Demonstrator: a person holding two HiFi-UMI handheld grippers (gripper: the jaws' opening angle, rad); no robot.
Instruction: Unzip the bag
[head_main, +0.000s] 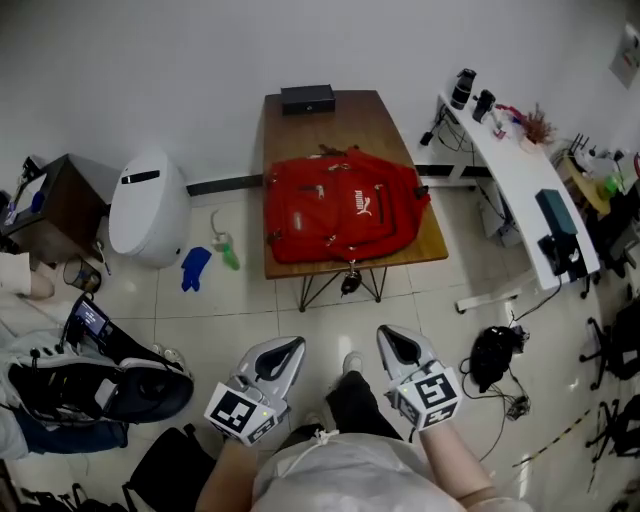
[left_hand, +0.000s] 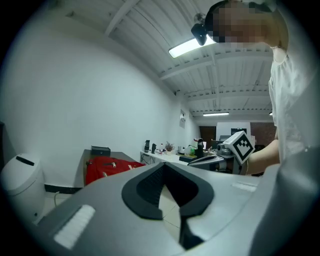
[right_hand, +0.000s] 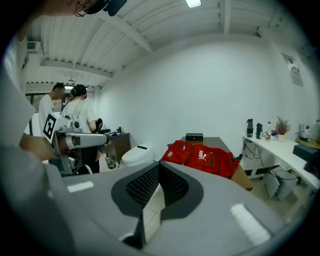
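A red backpack lies flat on a small wooden table in the middle of the head view. It also shows far off as the red bag in the left gripper view and the red bag in the right gripper view. Both grippers are held close to the person's body, well short of the table. The left gripper and the right gripper are both shut with nothing between their jaws. The bag's zips look closed.
A black box sits at the table's far end. A white round bin stands to the left, with a blue glove on the floor nearby. A white desk runs along the right. Two people stand at the far left.
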